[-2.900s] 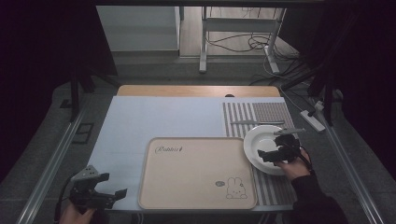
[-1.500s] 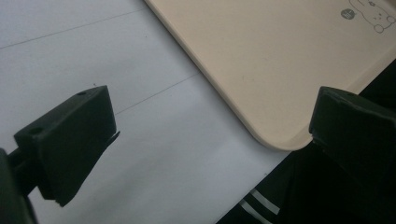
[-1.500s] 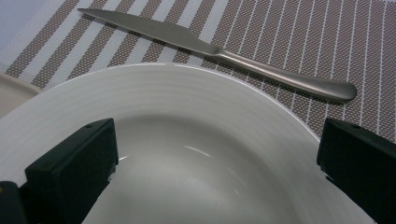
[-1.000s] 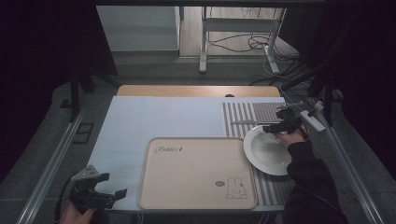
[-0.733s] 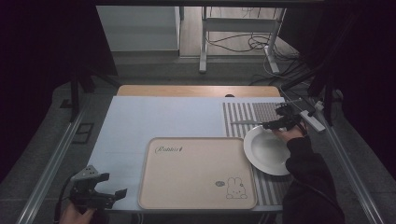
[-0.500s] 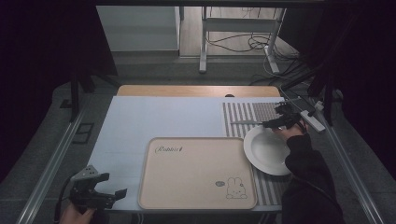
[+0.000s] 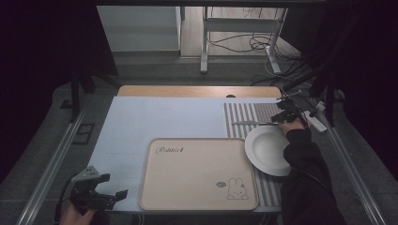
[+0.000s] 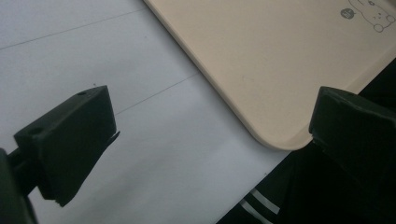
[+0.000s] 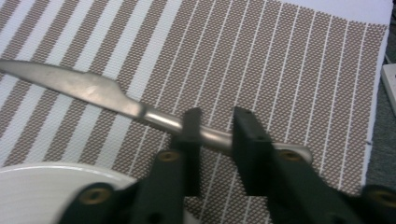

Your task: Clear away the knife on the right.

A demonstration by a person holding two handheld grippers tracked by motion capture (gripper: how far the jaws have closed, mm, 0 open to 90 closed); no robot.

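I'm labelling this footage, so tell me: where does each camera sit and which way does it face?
High view: above the person's side, looking forward and down on the table; both forearms enter from below.
Left gripper view: rides the left hand-held gripper, looking past open jaws at the beige tray.
Right gripper view: rides the right hand-held gripper, jaws astride the knife on the striped mat.
Shared: the high view also shows the tray and knife.

knife [image 9: 116, 105] handle behind fingers [image 9: 191, 149], plate [image 9: 42, 191] cropped

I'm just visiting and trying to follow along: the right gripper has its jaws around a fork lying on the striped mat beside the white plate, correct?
Not quite: it is a knife, not a fork. The right gripper view shows its flat blade. The right gripper does have its jaws around the handle, on the striped mat beside the white plate.
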